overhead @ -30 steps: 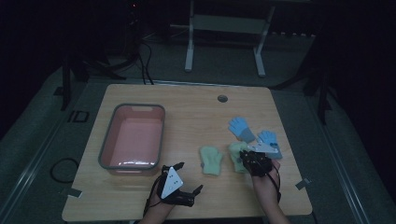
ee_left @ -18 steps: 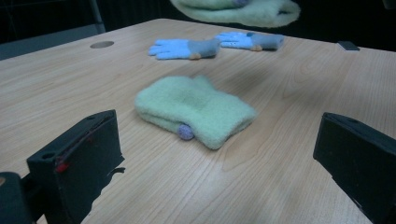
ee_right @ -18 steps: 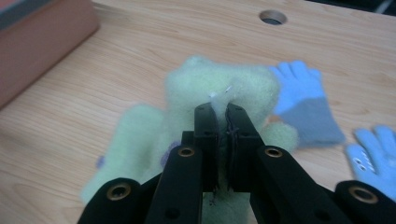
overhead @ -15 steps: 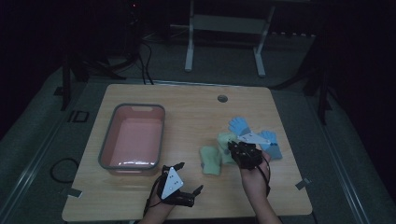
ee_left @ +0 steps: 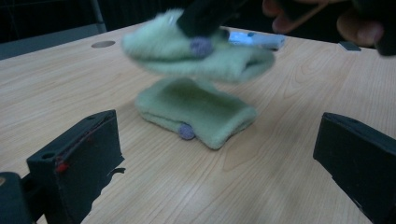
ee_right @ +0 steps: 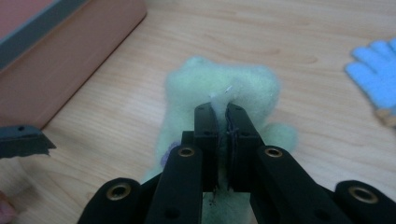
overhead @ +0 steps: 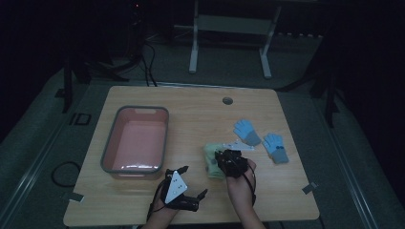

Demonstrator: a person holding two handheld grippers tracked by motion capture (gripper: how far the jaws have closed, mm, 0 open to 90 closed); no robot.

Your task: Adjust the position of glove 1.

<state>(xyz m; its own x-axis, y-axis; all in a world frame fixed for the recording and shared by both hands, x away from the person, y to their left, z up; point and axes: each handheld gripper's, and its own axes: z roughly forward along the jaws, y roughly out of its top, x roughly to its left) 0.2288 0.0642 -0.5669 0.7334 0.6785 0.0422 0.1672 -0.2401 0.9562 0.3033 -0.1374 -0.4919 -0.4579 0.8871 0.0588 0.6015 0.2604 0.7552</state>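
Observation:
A pale green mitten (ee_left: pixel 198 49) hangs just above the table, pinched in my right gripper (ee_right: pixel 220 110), whose jaws are shut on its fabric. It hovers over a second green mitten (ee_left: pixel 196 111) that lies flat on the wood. In the high view my right gripper (overhead: pixel 229 160) is right of centre near the table's front, over the green mittens (overhead: pixel 211 162). To their left my left gripper (overhead: pixel 193 181) stands open and holds nothing. Its wide jaws frame both mittens in the left gripper view (ee_left: pixel 215 158).
A pink tray (overhead: pixel 111 155) with a grey rim sits at the left of the wooden table (overhead: pixel 191 107). Two blue gloves (overhead: pixel 247 131) (overhead: pixel 276 147) lie to the right of the mittens, with a small white item (overhead: pixel 235 143) beside them. A round hole (overhead: pixel 228 100) marks the far side.
My right gripper has carried the green mitten leftward, from beside the blue gloves to above the other green mitten. The left gripper has stayed put.

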